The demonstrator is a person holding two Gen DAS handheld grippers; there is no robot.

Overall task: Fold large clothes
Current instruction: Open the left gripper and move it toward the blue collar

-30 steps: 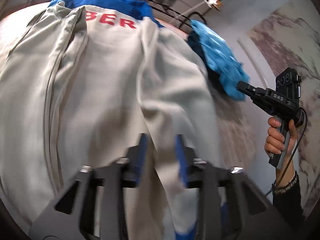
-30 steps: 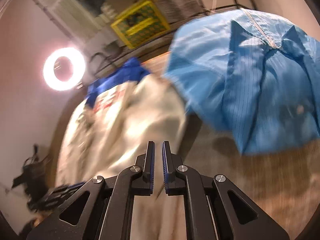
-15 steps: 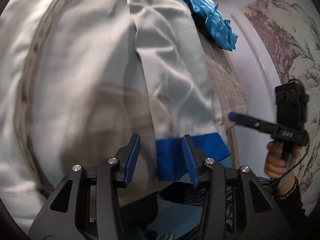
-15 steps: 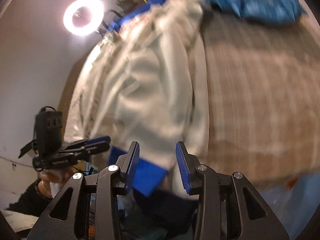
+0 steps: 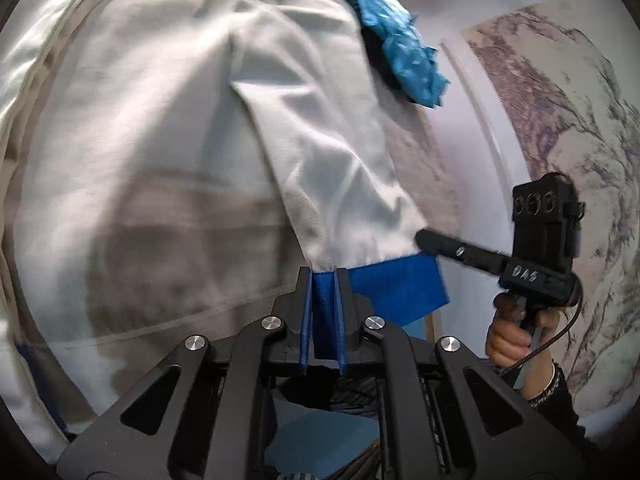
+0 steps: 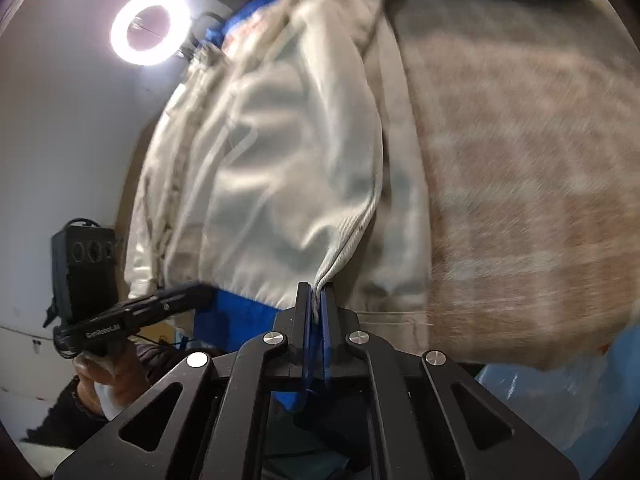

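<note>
A large pale grey jacket (image 5: 140, 140) with blue trim lies spread on the table; it also fills the right wrist view (image 6: 280, 160). One sleeve is folded over its body and ends in a blue cuff (image 5: 396, 292) at the near table edge. My left gripper (image 5: 324, 272) has its jaws closing on the cuff's left corner, and blue fabric is pinched between the pads. My right gripper (image 6: 316, 290) has its jaws closing on the sleeve seam just above the blue band (image 6: 240, 320). Each gripper shows in the other view: the right one (image 5: 424, 238), the left one (image 6: 200, 294).
A crumpled light blue garment (image 5: 400, 48) lies at the far end of the table. A beige checked cloth (image 6: 520, 160) covers the table right of the jacket. A ring light (image 6: 150, 28) glows at the far left. Pale blue plastic (image 6: 560, 400) hangs below the near right edge.
Both grippers came down from over the jacket to its near end. Half a second ago their jaws stood open around the blue cuff; now both are closed on it.
</note>
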